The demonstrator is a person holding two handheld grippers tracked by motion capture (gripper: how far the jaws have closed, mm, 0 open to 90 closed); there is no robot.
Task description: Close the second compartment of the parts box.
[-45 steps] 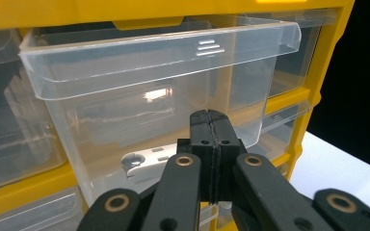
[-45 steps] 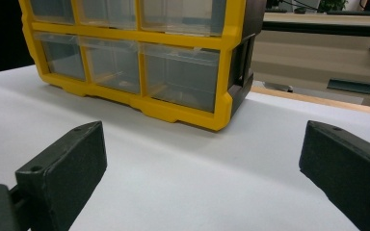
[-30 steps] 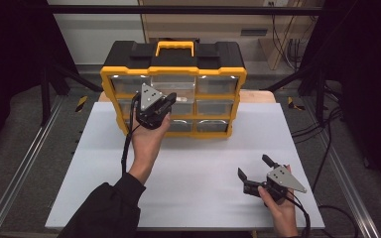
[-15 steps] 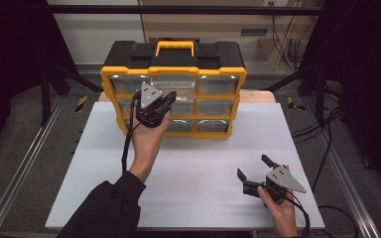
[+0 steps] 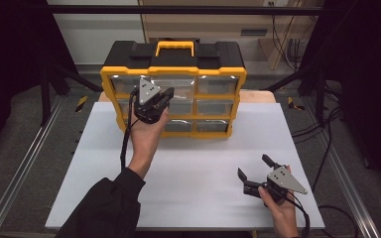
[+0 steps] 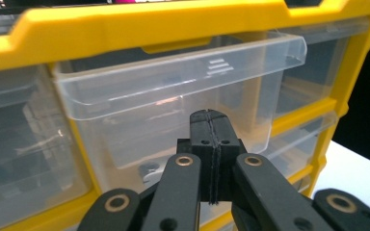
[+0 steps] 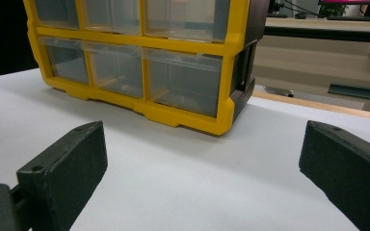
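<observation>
A yellow and black drawer organizer (image 5: 173, 64) with clear drawers stands at the back of the white table. My left gripper (image 5: 164, 96) is held up against its front, at the middle column. In the left gripper view the jaws (image 6: 211, 118) are shut together with nothing between them, just under the lip of a clear drawer (image 6: 173, 91) that juts out a little from the yellow frame (image 6: 125, 29). My right gripper (image 5: 253, 166) rests low near the table's front right, open and empty. Its two pads (image 7: 62, 163) stand wide apart, facing the organizer (image 7: 188, 45).
The white table top (image 5: 193, 163) lies bare between the organizer and the front edge. Metal rails (image 5: 25, 163) run along both sides of the table, and cables (image 5: 327, 134) hang at the right. A wooden edge (image 7: 318, 103) shows behind the table.
</observation>
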